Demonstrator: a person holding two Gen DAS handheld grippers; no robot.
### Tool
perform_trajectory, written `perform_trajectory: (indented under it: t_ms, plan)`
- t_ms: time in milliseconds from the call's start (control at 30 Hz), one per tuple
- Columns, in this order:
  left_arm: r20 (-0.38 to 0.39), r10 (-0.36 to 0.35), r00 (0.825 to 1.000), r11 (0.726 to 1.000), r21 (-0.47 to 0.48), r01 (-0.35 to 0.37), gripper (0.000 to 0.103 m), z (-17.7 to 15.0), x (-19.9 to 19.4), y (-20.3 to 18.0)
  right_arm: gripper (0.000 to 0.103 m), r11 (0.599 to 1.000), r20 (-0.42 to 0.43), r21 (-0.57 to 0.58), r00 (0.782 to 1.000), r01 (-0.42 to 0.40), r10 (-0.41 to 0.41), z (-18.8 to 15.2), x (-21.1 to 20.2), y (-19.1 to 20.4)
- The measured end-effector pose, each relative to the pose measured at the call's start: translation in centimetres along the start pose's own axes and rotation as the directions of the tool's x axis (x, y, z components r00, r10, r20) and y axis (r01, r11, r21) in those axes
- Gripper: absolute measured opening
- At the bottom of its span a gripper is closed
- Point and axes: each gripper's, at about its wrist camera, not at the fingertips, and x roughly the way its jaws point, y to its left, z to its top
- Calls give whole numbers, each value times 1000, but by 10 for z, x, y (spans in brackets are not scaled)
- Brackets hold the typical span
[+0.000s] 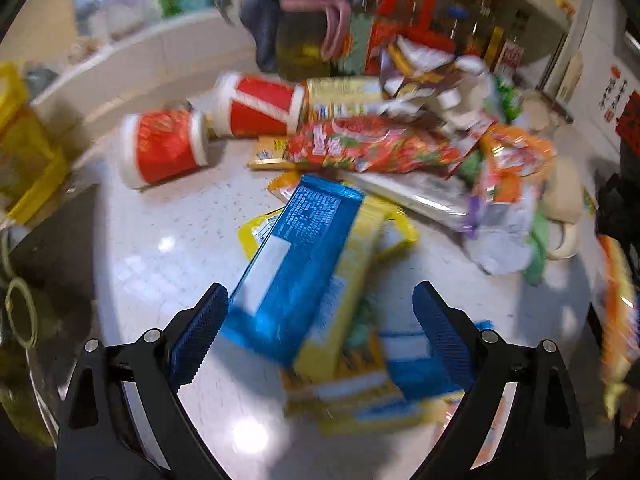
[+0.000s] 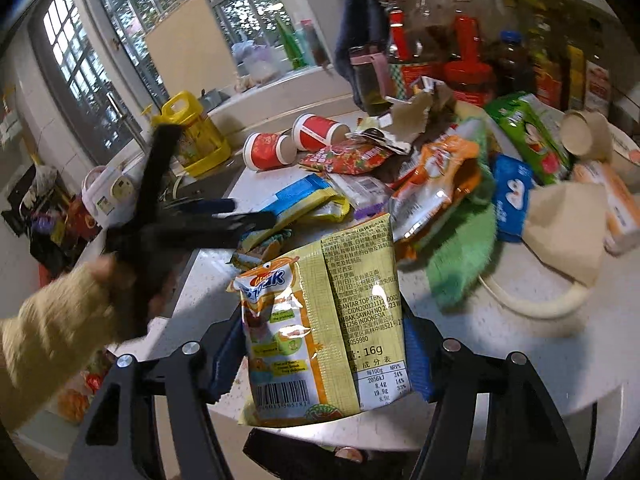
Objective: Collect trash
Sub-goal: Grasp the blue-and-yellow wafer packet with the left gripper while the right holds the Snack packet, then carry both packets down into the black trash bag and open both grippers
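The left tongs [image 1: 320, 320] gape wide, empty, above a glossy blue rectangular snack wrapper [image 1: 288, 264] lying on the white speckled desk [image 1: 160, 248]. The right tongs [image 2: 320, 360] are clamped on a crinkly yellow foil snack packet [image 2: 320, 336], lifted at the desk's near edge; it looks light, limp and slippery, best pinched across its middle. Behind, two red paper cups [image 2: 296, 140] and a cluttered kitchen with a window.

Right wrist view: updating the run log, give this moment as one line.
right gripper: shut on snack packet | left gripper: open over blue wrapper
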Motion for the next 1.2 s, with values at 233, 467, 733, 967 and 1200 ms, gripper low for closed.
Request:
perform_trajectory:
  t_ms: [233,467,733,967,1200]
  plan:
    - [-80,26,996,999,36,-23,87,4,39,6,66,999,2,34,1000,21,-21,-8,-4,-6]
    - [-38,17,999,998,61,-15,70,-4,24,0,66,999,4,33,1000,11,-11,-6,-1,-2]
    - [79,-27,997,999,35,24,68,-25,-33,-1,66,1000,19,12,1000,-24,23,5,2,11]
    - [206,-73,976,997,26,69,68,-58,-106,-10,66,998,37,-34,998,-45,46,7,-13,22]
    - [166,-129,978,991,51,122,68,-145,-161,-56,66,991,-2,-97,996,-88,88,-22,-46,41]
